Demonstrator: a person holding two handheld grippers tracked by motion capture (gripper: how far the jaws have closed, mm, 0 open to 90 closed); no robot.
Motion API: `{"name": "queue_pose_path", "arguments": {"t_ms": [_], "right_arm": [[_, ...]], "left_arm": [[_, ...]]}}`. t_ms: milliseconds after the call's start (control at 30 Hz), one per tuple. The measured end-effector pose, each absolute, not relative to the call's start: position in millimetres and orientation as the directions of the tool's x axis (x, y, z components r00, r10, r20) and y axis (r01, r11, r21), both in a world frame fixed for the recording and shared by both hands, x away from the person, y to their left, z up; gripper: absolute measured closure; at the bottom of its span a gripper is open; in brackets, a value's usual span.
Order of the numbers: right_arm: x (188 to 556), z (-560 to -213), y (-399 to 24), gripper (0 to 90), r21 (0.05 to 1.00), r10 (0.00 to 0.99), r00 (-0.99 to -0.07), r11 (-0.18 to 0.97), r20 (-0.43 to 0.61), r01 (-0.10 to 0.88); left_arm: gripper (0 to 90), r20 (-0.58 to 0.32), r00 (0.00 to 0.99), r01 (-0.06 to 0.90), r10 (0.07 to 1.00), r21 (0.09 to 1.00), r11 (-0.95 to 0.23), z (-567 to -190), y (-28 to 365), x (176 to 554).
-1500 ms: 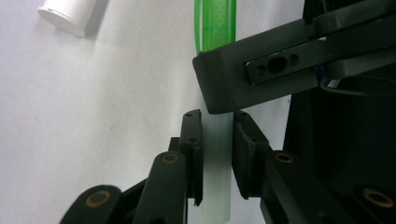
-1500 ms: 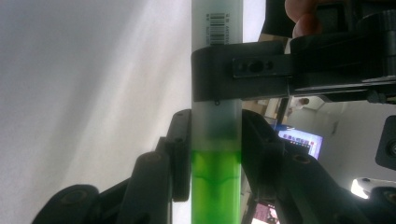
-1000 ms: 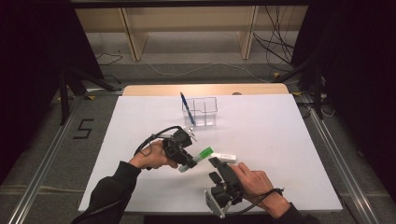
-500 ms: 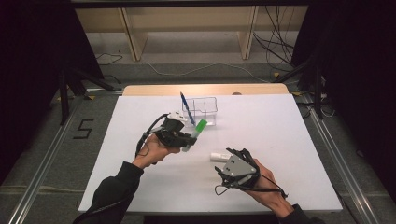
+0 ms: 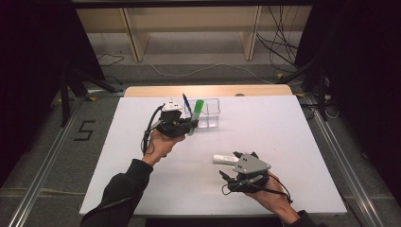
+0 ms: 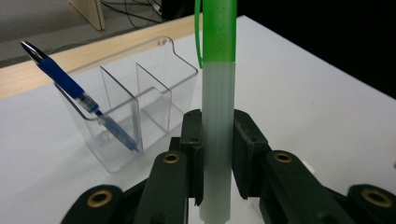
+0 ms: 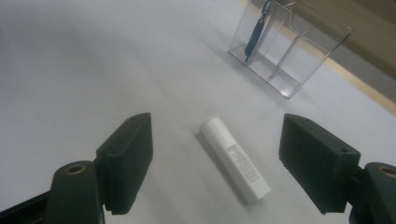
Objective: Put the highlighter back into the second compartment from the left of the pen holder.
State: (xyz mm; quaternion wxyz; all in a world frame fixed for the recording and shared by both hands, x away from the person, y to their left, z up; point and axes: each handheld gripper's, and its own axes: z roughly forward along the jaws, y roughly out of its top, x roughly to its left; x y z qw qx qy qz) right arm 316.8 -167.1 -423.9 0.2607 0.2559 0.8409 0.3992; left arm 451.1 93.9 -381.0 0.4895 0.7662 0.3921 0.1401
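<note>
With our left gripper (image 6: 217, 154) clamped on the green-capped pen (image 6: 217, 93) beside the clear organizer (image 6: 140, 107) and our right gripper (image 7: 229, 163), jaws just widened, above the white tube (image 7: 236, 159) on the worktop (image 5: 283, 132), we should next lower the pen into a free compartment.

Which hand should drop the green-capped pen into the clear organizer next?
Left. The left gripper is shut on the green-capped pen, upright and close beside the clear organizer holding the blue pen. The right gripper is open, nearer the person, over the white tube.
</note>
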Motion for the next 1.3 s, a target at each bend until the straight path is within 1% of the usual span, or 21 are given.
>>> {"name": "queue_pose_path", "arguments": {"t_ms": [100,333,500,833,967,1300], "right_arm": [[319,-423,-171,26.6,0.821,0.648,-0.742,0.511,-0.172,0.256],[318,-425,-174,26.6,0.817,0.655,-0.736,0.511,-0.17,0.266],[317,-425,-177,26.6,0.825,0.659,-0.737,0.494,-0.151,0.273],[321,-424,-192,24.0,0.852,0.682,-0.731,0.376,0.013,0.366],[321,-426,-194,24.0,0.852,0.68,-0.733,0.368,0.027,0.372],[321,-426,-194,24.4,0.848,0.672,-0.74,0.38,0.021,0.37]], "left_arm": [[76.3,-0.172,0.634,0.466,0.754,0.863,-0.194,-381,93,460],[76.2,-0.193,0.587,0.463,0.786,0.877,-0.13,-380,87,480],[76.3,-0.195,0.562,0.442,0.804,0.892,-0.092,-377,81,491],[76.3,-0.204,0.508,0.43,0.837,0.902,-0.04,-374,72,514],[76.3,-0.202,0.492,0.435,0.847,0.899,-0.038,-377,68,523],[76.2,-0.201,0.456,0.444,0.867,0.896,-0.026,-387,56,537]]}}
